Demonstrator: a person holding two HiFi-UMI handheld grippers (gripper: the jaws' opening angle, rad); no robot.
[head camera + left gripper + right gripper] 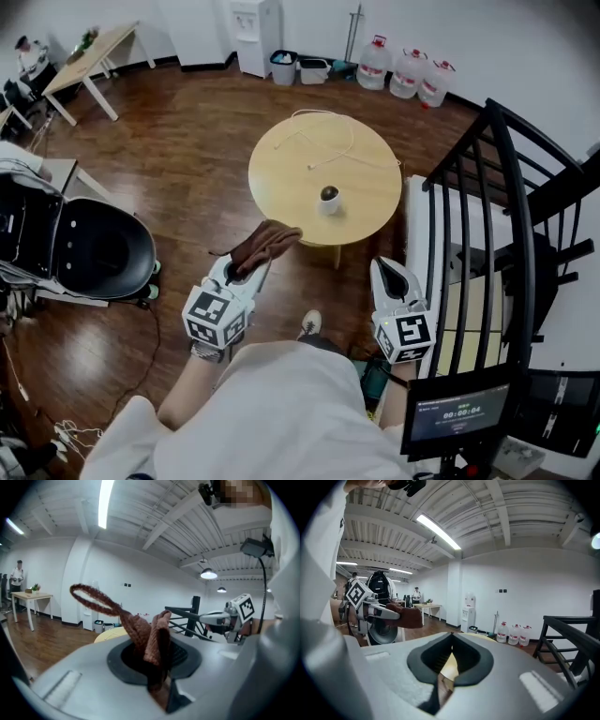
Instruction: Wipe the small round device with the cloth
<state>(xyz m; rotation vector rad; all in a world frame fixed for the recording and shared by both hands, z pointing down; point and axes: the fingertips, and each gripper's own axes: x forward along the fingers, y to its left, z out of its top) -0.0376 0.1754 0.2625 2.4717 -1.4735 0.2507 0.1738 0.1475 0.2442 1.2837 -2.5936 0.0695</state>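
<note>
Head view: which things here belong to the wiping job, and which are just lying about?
For the job: brown cloth, clamped in the left gripper; small round device; round table under it.
Just lying about: white cable on the table; water jugs; water dispenser; black chair.

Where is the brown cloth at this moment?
In the head view, the cloth is held in the left gripper, at the near left edge of the round table, apart from the small round device.
</note>
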